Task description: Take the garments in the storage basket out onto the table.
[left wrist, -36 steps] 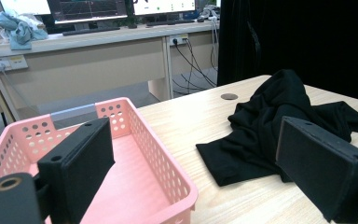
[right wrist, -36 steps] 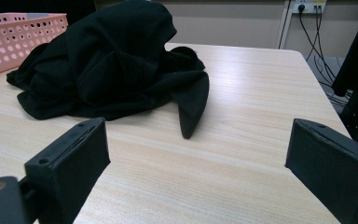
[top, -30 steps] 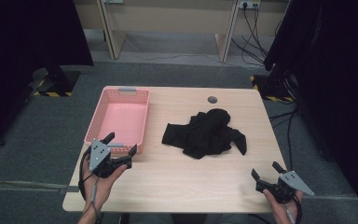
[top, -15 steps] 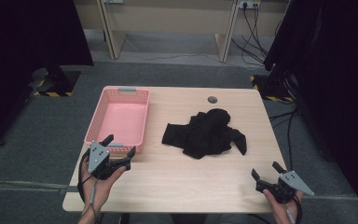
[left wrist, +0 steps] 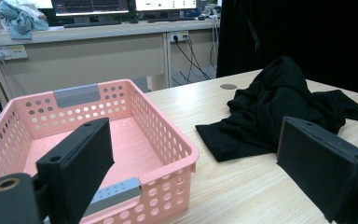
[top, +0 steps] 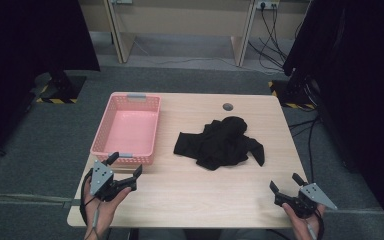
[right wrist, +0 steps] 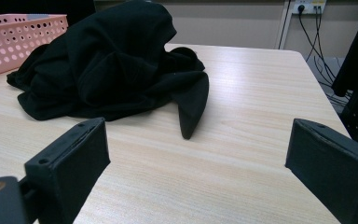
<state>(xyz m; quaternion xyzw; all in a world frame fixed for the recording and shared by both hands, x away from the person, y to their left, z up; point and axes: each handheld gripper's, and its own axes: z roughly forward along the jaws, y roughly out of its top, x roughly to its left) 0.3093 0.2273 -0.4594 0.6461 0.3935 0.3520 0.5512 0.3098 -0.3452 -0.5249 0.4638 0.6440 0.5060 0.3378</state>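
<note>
Pale wood desk (top: 190, 200) carries a pink basket (top: 128, 129) along its left edge and a crumpled black cloth (top: 221, 143) near its middle, a little toward the right edge and well apart from the basket. We see a small dark round cap (top: 227, 106) set in the desk close to its far edge, just beyond the cloth. Our left gripper (top: 125, 171) hangs at the near-left corner, right by the basket's near wall, its jaws spread wide and holding nothing; one jaw sits over the basket's near rim. Compared with half a second ago and a second ago, it has shifted only slightly, edging a touch toward the basket, jaws as wide as before. Our right gripper (top: 286, 183) rests at the near-right corner, jaws also wide apart and empty, pointed at the cloth; it has not moved over that second. Cloth and basket lie exactly where they lay before
</note>
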